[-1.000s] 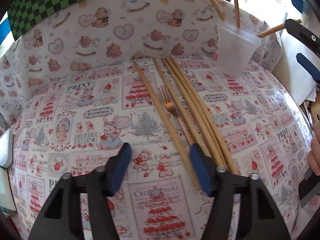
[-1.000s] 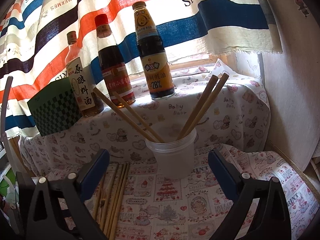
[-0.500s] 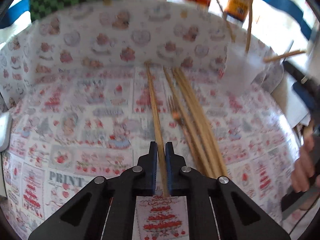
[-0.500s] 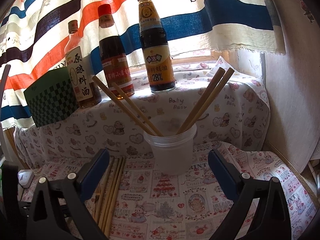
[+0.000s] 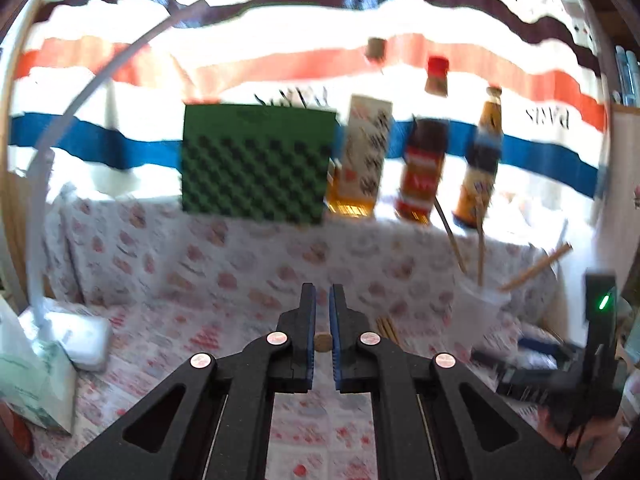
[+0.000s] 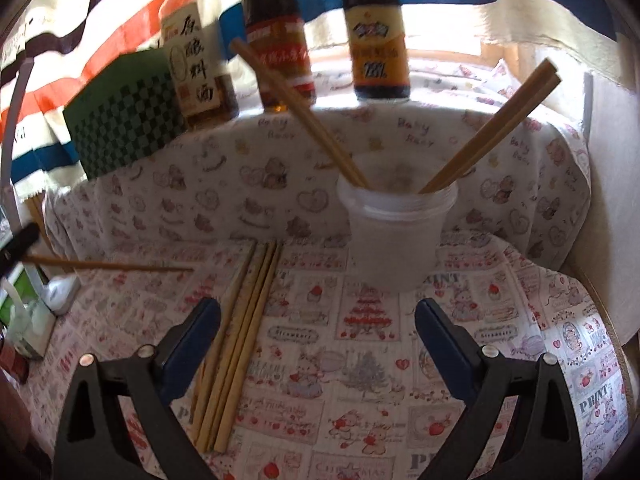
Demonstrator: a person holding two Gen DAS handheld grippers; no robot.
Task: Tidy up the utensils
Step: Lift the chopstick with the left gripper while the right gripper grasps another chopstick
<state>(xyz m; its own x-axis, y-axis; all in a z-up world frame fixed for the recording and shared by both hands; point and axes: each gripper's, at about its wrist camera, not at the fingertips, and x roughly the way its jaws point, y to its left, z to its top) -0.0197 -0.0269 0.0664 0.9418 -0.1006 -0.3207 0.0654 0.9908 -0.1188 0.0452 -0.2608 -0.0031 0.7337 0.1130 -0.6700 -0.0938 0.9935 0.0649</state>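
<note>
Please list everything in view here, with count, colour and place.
cup: one, clear, far on the tablecloth.
chopsticks in cup: four, tan, leaning out.
loose chopsticks: a tan bundle, count unclear, flat left of the cup.
held chopstick: one, tan, off the cloth, at left.
bottles: three, dark or amber, on the ledge.
box: one, green checked, left of the bottles.
tablecloth: one, printed white and red.
lamp: one, white, far left.
left gripper: shut on the held chopstick.
right gripper: open, empty.
</note>
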